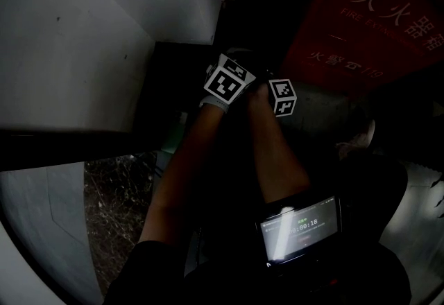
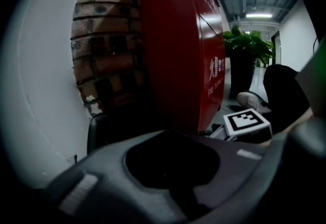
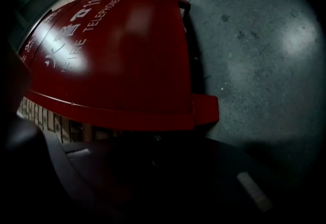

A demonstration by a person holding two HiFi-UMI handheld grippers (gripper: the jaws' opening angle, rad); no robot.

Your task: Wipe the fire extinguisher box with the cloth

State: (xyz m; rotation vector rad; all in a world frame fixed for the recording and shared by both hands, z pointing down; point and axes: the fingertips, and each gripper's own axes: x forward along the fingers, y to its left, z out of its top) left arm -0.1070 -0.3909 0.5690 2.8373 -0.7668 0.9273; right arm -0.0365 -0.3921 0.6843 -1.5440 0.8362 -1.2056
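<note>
Tall red metal fire extinguisher box (image 3: 117, 60) against brown brick wall (image 2: 104, 39), green potted plant (image 2: 247, 47) beyond. Just ahead of left gripper (image 2: 168, 164) and right gripper (image 3: 163, 167), jaws of both apart. White lettering: "FIRE TELEPHONE 119".

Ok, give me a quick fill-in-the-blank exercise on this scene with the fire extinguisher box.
1. The fire extinguisher box is painted ___.
2. In the left gripper view, the wall directly left of the box is built of ___.
3. The green leaves beyond the box belong to a potted ___.
Missing words: red; brick; plant.
</note>
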